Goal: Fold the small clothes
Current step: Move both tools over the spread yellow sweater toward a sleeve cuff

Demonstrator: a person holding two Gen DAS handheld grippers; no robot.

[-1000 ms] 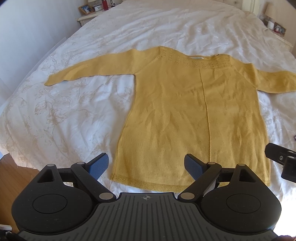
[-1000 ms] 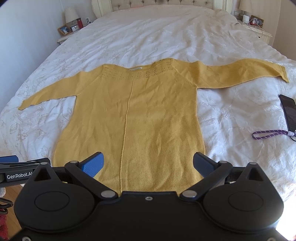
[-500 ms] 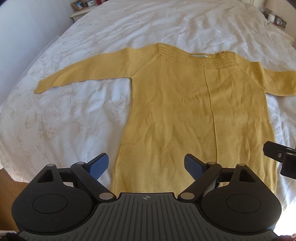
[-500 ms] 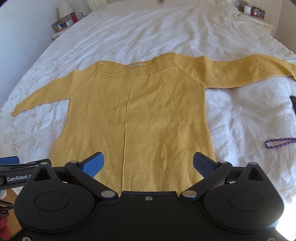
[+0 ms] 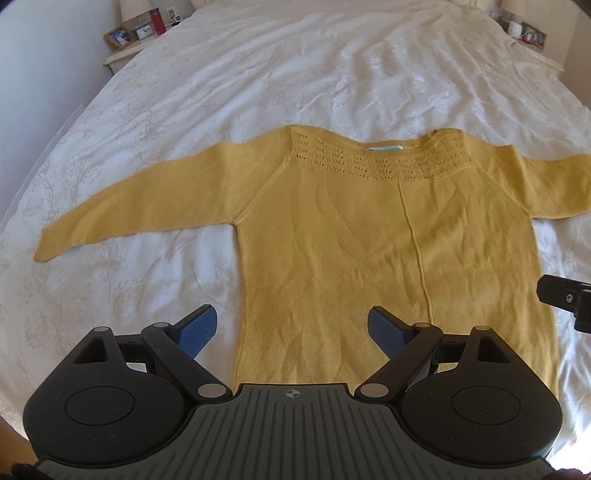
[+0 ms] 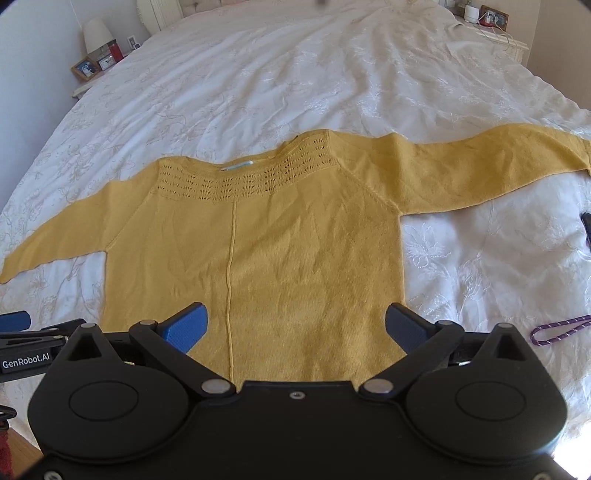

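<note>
A yellow knit sweater (image 5: 369, 229) lies flat on the white bedspread, neckline away from me, both sleeves spread sideways. It also shows in the right wrist view (image 6: 280, 251). My left gripper (image 5: 291, 330) is open and empty, above the sweater's lower left part; its left finger is over the bedspread beside the side seam. My right gripper (image 6: 295, 328) is open and empty above the lower right part. The hem is hidden under both grippers. The right gripper's body (image 5: 565, 299) shows at the left view's right edge, and the left gripper's body (image 6: 26, 343) at the right view's left edge.
The white bedspread (image 5: 332, 74) reaches far beyond the sweater. A nightstand with a photo frame and red bottle (image 5: 136, 33) stands at the far left, another nightstand (image 6: 491, 22) at the far right. A purple cord (image 6: 557, 330) and a dark phone edge (image 6: 586, 229) lie on the right.
Both grippers have moved forward over the sweater, so the neckline and sleeves sit nearer and the hem has slipped from sight. Both stay open.
</note>
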